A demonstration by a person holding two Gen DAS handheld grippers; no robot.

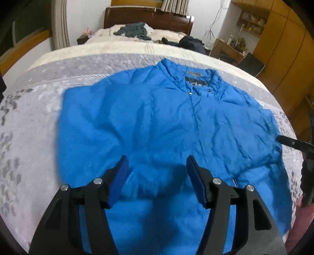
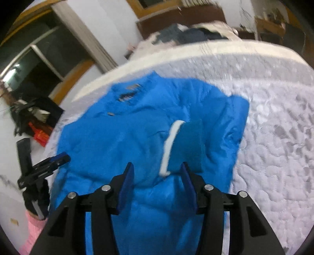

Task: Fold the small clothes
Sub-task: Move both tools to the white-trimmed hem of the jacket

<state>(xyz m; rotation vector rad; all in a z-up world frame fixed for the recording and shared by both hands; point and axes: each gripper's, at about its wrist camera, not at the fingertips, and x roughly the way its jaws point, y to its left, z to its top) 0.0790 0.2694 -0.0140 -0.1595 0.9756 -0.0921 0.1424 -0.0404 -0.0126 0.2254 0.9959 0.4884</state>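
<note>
A blue jacket point(image 1: 157, 121) lies spread flat, front side up, on the grey-and-white quilted bedspread point(image 1: 29, 121) of a bed, collar pointing toward the wooden headboard point(image 1: 147, 17). Inside the collar sits a dark label point(image 1: 196, 82) with a paler strip above it; the printing on both is too blurred to read. A small metallic snap is visible just below the collar on the front placket. The left gripper point(image 1: 157, 170) hangs over the lower part of the jacket with its blue-padded fingers point(image 1: 119, 180) spread wide and nothing between them. The right gripper point(image 2: 157, 176) is likewise spread apart and empty, positioned above the jacket's right side, where a cuff point(image 2: 188, 145) with a darker teal lining and a white edge strip lies folded over the body. In the right wrist view, the left gripper appears at the jacket's far edge, with a pink sleeve point(image 2: 33, 231) below it. Dark clothes point(image 1: 135, 29) are piled near the headboard.
</note>
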